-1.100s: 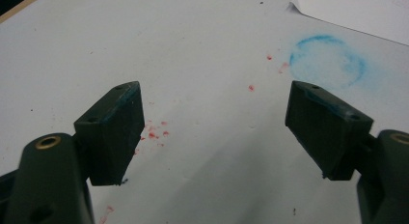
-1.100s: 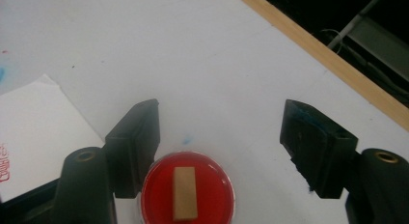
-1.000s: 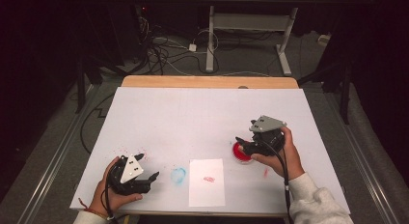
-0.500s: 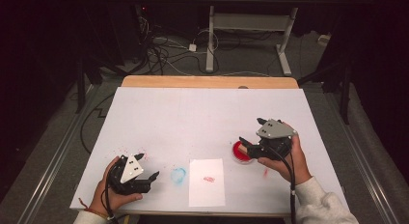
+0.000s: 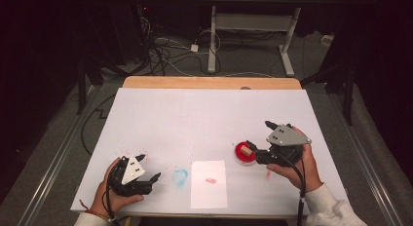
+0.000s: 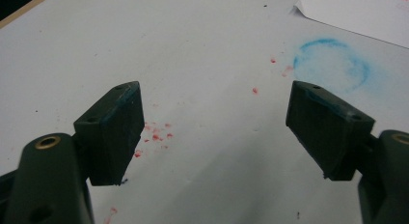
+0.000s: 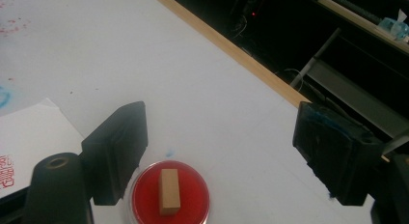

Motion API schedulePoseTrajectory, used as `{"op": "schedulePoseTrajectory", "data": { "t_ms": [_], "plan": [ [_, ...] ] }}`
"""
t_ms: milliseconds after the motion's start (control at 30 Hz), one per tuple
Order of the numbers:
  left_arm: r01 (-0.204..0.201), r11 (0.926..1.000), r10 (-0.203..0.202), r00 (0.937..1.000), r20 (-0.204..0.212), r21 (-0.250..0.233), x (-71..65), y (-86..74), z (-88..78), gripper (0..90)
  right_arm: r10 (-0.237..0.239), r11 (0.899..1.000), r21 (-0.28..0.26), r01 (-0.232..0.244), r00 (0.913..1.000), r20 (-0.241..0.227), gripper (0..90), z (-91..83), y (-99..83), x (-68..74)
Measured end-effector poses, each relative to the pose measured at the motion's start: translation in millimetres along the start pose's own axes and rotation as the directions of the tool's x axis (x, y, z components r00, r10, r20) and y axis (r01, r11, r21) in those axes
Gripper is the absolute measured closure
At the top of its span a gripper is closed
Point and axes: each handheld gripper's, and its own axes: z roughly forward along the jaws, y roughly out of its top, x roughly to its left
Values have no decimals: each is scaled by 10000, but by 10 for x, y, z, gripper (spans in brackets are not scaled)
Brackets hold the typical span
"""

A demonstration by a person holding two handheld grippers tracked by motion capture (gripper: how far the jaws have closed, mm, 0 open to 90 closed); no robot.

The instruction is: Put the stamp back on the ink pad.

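A small wooden stamp block (image 5: 245,150) lies on a round red ink pad (image 5: 239,158) at the table's right front. My right gripper (image 5: 260,136) is open just right of the pad, jaws pointing left, holding nothing. In the right gripper view the block (image 7: 169,190) and the pad (image 7: 144,192) sit low between the wide-apart jaws of that gripper (image 7: 222,147). A white paper sheet (image 5: 209,187) with a red stamp mark (image 5: 211,180) lies at front centre. My left gripper (image 5: 148,166) rests open at front left, and in its own view (image 6: 214,122) it is over bare table.
A blue ink ring (image 5: 180,176) stains the white table (image 5: 204,114) left of the paper, with the ring (image 6: 330,64) ahead of the left jaws. Red ink specks (image 6: 154,134) dot the surface. A wooden edge (image 5: 209,82) runs along the far side, with cables and a desk frame on the dark floor beyond.
My right gripper has drawn back to the right, off the red pad, so the wooden block now shows in the open. The left gripper has not moved.
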Motion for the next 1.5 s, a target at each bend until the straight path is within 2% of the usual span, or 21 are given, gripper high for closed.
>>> {"op": "schedulePoseTrajectory", "data": {
  "t_ms": [433, 500, 633, 667, 800, 1100, 1367, 1500],
  "plan": [
    [-17, 10000, 17, 10000, 3, 41, -5, 2, 3, 206, -176, 9995, -254, 181, 9997, 196, 205, -178, -77, 39],
    [-37, 10000, 37, 10000, 1, 32, -5, 4, 2, 206, -143, 9993, -346, 146, 9999, 73, 204, -214, -96, 38],
    [65, 9999, -66, 10000, 42, 118, -12, 2, 5, 206, -243, 9990, -358, 251, 9995, 220, 205, -260, -131, 37],
    [-47, 10000, 47, 10000, -2, 61, -7, 5, 8, 206, -184, 9992, -347, 192, 9996, 231, 204, -270, -143, 39],
    [-47, 10000, 47, 10000, 0, 59, -8, 6, 8, 206, -255, 9993, -257, 262, 9993, 265, 205, -296, -194, 37],
    [-68, 9999, 69, 10000, -11, 84, -11, 7, 12, 206, -156, 9986, -506, 166, 9997, 199, 204, -379, -350, 30],
    [-103, 9999, 103, 9999, -17, 120, -14, 9, 12, 207, -100, 9997, -234, 106, 9996, 259, 204, -444, -519, 17],
    [38, 9999, -38, 10000, 25, 161, -20, 7, 12, 207, 46, 9997, -236, -39, 9995, 300, 203, -490, -609, 8]
  ]
}}
